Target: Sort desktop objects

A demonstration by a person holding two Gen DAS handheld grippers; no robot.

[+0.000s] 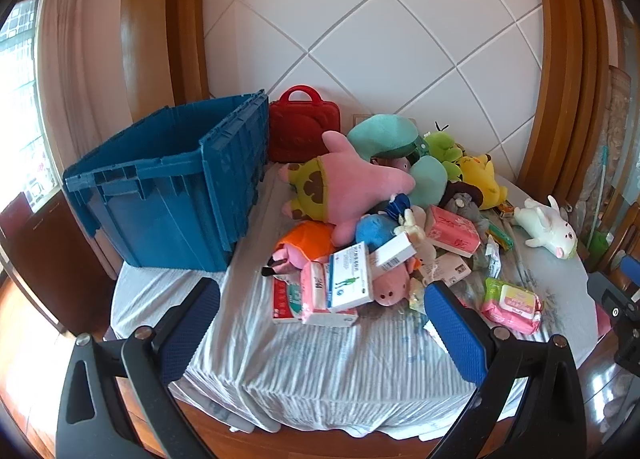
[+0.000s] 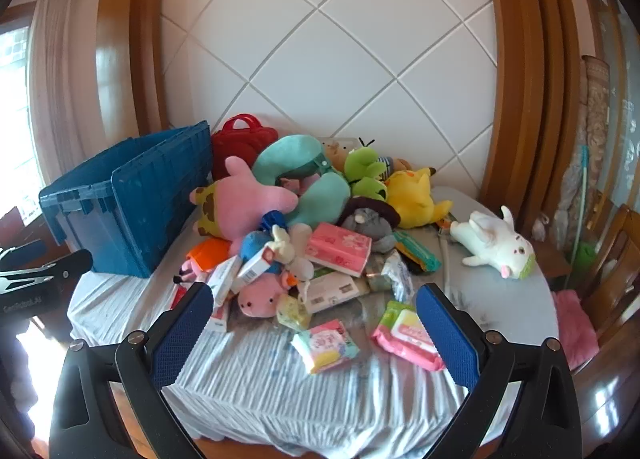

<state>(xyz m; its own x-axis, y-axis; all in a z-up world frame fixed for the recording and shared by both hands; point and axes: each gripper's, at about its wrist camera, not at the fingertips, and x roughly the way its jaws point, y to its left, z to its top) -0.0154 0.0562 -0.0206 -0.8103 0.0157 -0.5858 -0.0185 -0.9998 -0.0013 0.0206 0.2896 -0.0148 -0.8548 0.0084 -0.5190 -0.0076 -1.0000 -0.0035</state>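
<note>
Above striped cloth (image 1: pixel 280 359), both tools gape empty.

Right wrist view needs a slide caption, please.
Open right claw faces heaped plush toys beside a blue crate.

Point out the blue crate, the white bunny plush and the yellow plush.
blue crate (image 1: pixel 168 215): left wrist view, on its front wall.
white bunny plush (image 2: pixel 490 241): right wrist view, on its belly.
yellow plush (image 2: pixel 414 195): right wrist view, on its body.
</note>
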